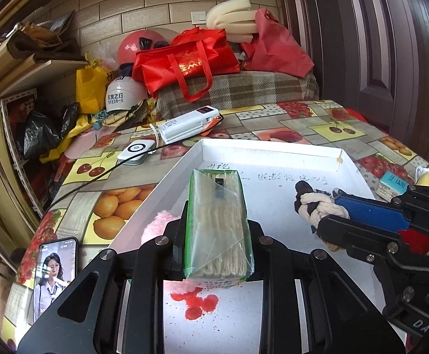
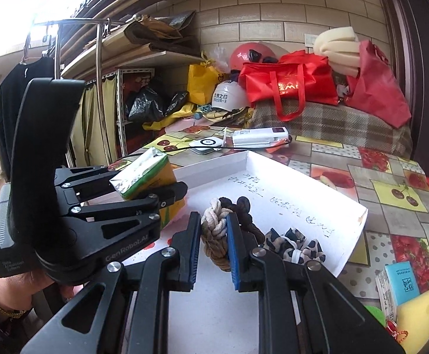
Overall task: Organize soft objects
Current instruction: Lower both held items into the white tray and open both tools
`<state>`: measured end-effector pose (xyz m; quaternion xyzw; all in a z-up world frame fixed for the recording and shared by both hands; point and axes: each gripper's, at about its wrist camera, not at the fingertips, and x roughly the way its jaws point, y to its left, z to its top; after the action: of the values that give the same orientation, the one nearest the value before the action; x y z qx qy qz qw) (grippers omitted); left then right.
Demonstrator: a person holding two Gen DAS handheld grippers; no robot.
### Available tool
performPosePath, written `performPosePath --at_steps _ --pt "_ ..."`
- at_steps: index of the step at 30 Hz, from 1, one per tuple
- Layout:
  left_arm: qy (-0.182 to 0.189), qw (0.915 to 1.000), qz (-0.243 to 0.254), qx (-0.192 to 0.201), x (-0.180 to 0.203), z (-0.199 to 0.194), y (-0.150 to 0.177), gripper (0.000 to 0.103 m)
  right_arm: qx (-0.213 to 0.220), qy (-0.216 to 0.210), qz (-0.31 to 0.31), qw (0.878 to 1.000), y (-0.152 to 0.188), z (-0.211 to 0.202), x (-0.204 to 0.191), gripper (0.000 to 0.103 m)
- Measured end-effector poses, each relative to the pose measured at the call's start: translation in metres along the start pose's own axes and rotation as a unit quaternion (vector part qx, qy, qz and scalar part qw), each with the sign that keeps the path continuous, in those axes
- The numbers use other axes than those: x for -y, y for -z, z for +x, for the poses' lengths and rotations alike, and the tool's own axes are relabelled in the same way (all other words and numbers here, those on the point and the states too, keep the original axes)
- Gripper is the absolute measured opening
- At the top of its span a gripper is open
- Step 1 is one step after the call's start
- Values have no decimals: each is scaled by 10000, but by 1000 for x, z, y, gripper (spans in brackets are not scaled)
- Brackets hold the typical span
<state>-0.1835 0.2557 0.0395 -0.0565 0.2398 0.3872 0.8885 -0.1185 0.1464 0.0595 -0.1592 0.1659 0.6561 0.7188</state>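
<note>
My left gripper (image 1: 218, 224) is shut on a green-edged tissue pack (image 1: 218, 221) and holds it above the white tray (image 1: 273, 147); the pack also shows in the right wrist view (image 2: 146, 174). A pink plush (image 1: 155, 227) lies under it in the tray. My right gripper (image 2: 214, 230) is shut on a knotted cream, brown and black rope toy (image 2: 214, 227), seen too in the left wrist view (image 1: 317, 203), over the tray (image 2: 358, 221). A leopard-print scrunchie (image 2: 294, 244) lies in the tray to its right.
A phone (image 1: 55, 271) lies at the table's near left edge. A power bank (image 1: 187, 124), a white charger (image 1: 136, 149) and a cable lie behind the tray. A blue tissue pack (image 2: 397, 283) and yellow sponge (image 2: 417, 315) lie at right. Bags and helmets crowd the back.
</note>
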Motion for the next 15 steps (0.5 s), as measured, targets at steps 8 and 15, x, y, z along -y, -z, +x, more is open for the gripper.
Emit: performPosePath --at_steps 8,15 --pt "-284 9992 -273 103 -9 -4 1 67 17 270 557 9981 0 1 20 101" --pt "-621 9949 -631 477 -23 -18 5 103 204 277 714 9969 1 -7 24 103"
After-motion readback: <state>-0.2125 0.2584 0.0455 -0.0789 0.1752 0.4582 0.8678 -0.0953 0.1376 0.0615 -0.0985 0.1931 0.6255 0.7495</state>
